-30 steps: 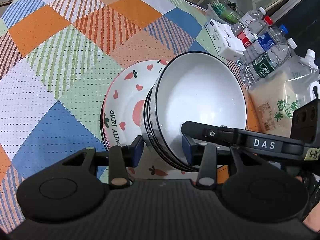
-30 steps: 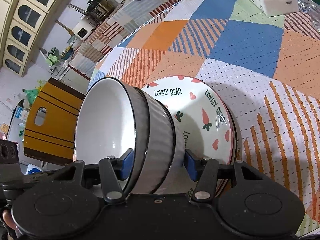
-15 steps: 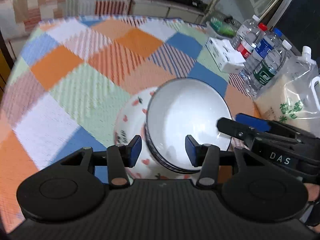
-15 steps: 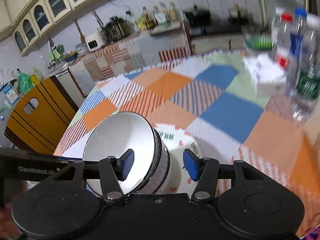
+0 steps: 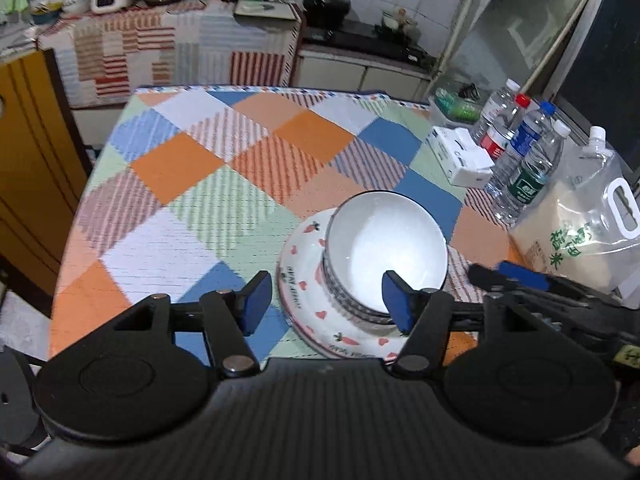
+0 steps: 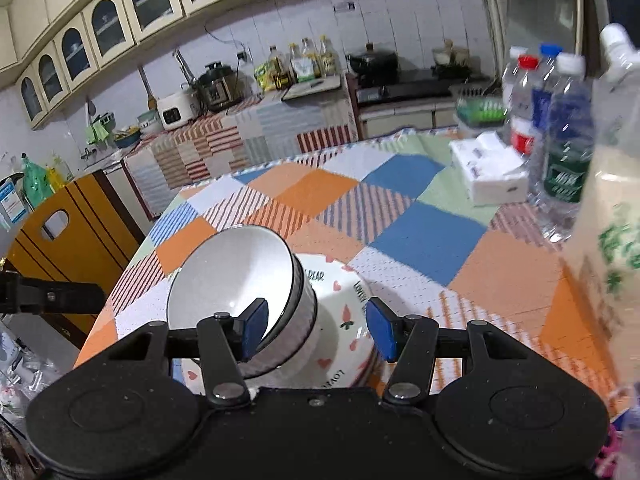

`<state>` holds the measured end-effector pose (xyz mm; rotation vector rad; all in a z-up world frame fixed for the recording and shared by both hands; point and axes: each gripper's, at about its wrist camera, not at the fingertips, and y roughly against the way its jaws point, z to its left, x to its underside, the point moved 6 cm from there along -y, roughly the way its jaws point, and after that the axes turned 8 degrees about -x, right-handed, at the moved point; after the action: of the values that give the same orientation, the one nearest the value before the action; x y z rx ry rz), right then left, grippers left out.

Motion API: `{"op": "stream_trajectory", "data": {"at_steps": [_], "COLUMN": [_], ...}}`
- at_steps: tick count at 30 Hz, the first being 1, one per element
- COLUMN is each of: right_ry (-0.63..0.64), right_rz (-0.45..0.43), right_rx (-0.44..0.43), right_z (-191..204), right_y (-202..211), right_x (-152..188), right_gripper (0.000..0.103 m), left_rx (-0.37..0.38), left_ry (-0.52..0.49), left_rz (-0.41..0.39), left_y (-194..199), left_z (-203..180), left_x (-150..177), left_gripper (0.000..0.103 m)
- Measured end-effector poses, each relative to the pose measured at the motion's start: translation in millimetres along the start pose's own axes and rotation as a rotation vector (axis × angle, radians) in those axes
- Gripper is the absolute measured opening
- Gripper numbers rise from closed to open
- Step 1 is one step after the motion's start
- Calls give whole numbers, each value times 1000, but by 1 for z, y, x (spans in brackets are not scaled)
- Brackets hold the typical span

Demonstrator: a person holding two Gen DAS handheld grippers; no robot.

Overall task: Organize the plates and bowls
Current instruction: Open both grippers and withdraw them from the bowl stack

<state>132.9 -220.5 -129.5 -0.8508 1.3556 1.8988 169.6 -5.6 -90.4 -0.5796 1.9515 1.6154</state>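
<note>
**Bowls nested on plates, both claws clear**

Left gripper (image 5: pixel 326 300): jaws opening, blue pads apart, nothing pressed between them; the bowl stack only shows through the gap from above. Right gripper (image 6: pixel 316 330): jaws apart, empty, pads clear of the bowl rim below. The right claw's fingers also poke into the left view at the right edge.

Task items: nested bowls (image 5: pixel 386 256) sit on stacked plates (image 5: pixel 304 276), on the near-right part of the checked tablecloth (image 5: pixel 224 184). The bowls sit off-centre on the plates and look tilted toward the chair side in the right view.

Handling, judged: glazed ceramic, so stiff, heavy for its size, slick, chips or breaks if dropped or knocked. The nested bowls can slide on each other. Best hold is probably a pinch across the rim wall, one pad inside and one outside, or both claws on opposite sides.

Look: bowls white inside with a dark rim line and grey ribbed outside. Plates white with red hearts, carrots and "LOVELY BEAR" lettering.

Nearby: tissue pack (image 5: pixel 464 158), water bottles (image 5: pixel 520 160), rice bag (image 5: pixel 580 232), all apart from the stack.
</note>
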Motion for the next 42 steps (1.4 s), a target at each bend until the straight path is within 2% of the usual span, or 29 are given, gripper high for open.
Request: {"op": "stream_trajectory", "data": {"at_steps": [7, 9, 10, 11, 12, 14, 18, 21, 27, 31, 32, 36, 42], "right_ry": [88, 119, 134, 149, 164, 188, 201, 170, 189, 218, 214, 196, 180], "right_rz": [-81, -96, -98, -99, -104, -108, -80, -51, -39, -27, -23, 7, 27], "right_rx": [37, 44, 49, 55, 61, 68, 93, 81, 63, 102, 109, 132, 165], "right_z": [13, 20, 24, 27, 31, 37, 46, 48, 57, 63, 63, 60, 57], "right_y": [55, 66, 70, 74, 79, 86, 95, 99, 107, 110, 110, 108, 107], "right_x": [-6, -8, -9, -10, -11, -13, -12, -10, -3, 1, 2, 5, 8], "right_gripper": [63, 63, 64, 65, 71, 74, 74, 89, 90, 100, 101, 101, 101], "left_rx": [-59, -75, -91, -104, -121, -145, -134, -141, -158, -188, -184, -171, -212], "left_ry": [-6, -6, -4, -6, -9, -11, -30, -28, -23, -4, 8, 50, 41], "left_rz": [-67, -84, -93, -104, -114, -127, -133, -126, -99, -98, -106, -104, -95], "left_y": [38, 48, 52, 56, 60, 66, 79, 87, 89, 87, 88, 86, 81], "left_z": [3, 2, 1, 0, 0, -2, -8, -11, -15, -14, -14, -10, -7], "left_x": [8, 10, 11, 12, 13, 16, 22, 28, 40, 44, 45, 49, 54], "left_gripper": [80, 90, 92, 94, 96, 96, 96, 96, 96, 100, 103, 103, 103]}}
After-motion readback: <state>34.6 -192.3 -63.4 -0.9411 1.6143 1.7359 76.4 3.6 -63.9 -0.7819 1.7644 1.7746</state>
